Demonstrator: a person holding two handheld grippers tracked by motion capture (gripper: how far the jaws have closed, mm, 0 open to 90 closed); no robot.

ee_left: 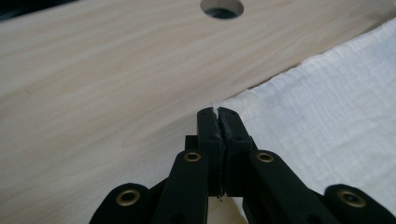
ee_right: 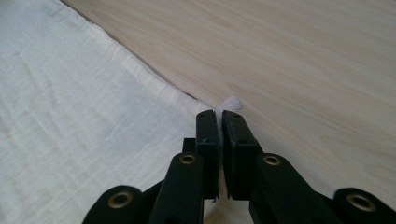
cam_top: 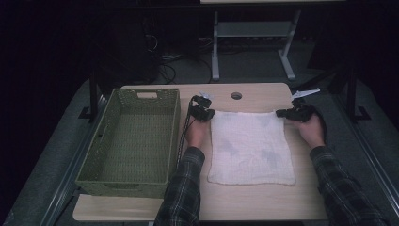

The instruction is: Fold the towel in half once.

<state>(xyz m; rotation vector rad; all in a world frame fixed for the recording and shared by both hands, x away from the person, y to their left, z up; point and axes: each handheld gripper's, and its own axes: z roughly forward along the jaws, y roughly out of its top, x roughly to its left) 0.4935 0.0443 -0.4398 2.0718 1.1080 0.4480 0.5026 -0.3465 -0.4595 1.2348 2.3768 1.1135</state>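
A white cloth (cam_top: 250, 147) is spread flat on the tabletop (cam_top: 263, 202), right of its middle, with its far edge lying short of the table's far edge and its near edge well back from the near edge. The far left corner of the cloth is pinched by the left gripper (cam_top: 205, 114), whose jaws are seen in the left gripper view (ee_left: 218, 114) pressed together with a thin sliver of fabric caught at the tips. The far right corner is clamped in the same way by the right gripper (cam_top: 284, 113); in the right gripper view (ee_right: 219, 114) a small tuft of cloth is seen poking out beyond the closed jaws. A green woven basket (cam_top: 101, 141) is set along the tabletop's left edge, apart from the cloth. A round hole (cam_top: 236, 95) is seen near the far edge.
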